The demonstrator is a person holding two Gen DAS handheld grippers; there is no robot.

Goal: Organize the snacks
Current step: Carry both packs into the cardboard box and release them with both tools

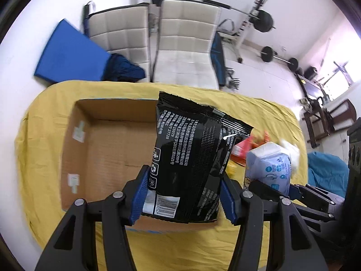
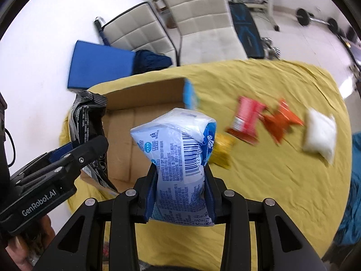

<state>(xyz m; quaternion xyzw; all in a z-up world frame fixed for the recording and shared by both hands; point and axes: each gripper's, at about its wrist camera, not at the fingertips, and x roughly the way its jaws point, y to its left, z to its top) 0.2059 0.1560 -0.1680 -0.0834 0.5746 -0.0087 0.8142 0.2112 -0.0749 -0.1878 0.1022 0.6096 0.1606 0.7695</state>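
Mid-drop here: my left gripper [image 1: 183, 194] is clamped on the black bag [image 1: 191, 158] over the empty box [image 1: 108, 149], right gripper [image 2: 180, 194] pinching the blue packet [image 2: 178, 158] beside it. I'd lower both, then let go.

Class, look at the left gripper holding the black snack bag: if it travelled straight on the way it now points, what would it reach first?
Probably the open cardboard box. The left gripper, shut on the black snack bag, points down over the box's bare floor, so the bag would likely touch there first; depth is uncertain.
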